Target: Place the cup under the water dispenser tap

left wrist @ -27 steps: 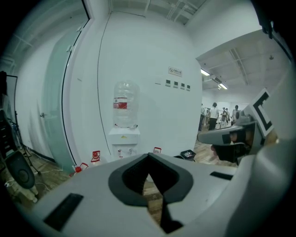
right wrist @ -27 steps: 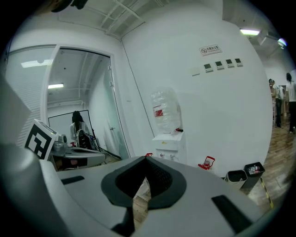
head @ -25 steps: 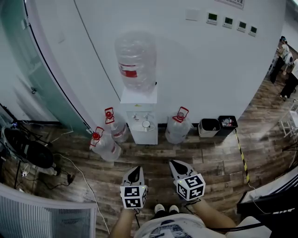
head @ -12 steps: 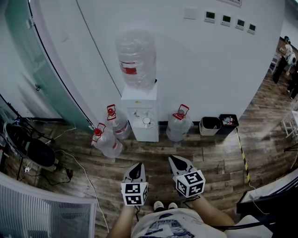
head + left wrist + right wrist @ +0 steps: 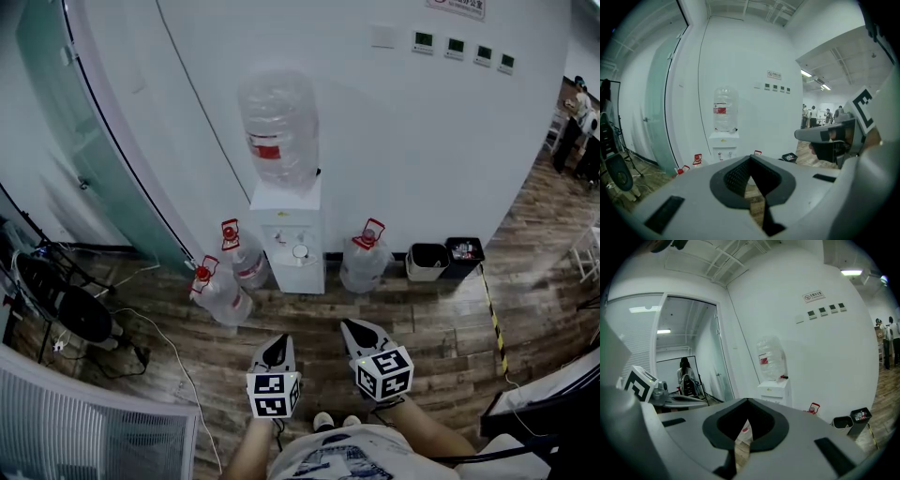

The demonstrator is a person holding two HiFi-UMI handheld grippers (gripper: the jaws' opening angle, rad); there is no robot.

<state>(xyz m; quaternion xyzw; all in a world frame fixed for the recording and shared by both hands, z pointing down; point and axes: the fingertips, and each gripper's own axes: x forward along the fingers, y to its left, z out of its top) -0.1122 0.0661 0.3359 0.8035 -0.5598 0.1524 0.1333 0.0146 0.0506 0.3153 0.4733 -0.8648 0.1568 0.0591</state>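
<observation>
Left gripper [image 5: 277, 342] and right gripper [image 5: 352, 330] side by side, low over the wood floor [image 5: 422, 328]. Both point at the water dispenser [image 5: 298, 277] against the white wall and are well apart from it. Jaws of each are together, nothing between them.

Cup [image 5: 300, 251] — a small pale round shape in the dispenser's recess under the taps, too small to be sure.

Large bottle [image 5: 277, 127] upended on top. Spare bottles [image 5: 223, 298] on the floor beside the dispenser — two left, one right.
</observation>
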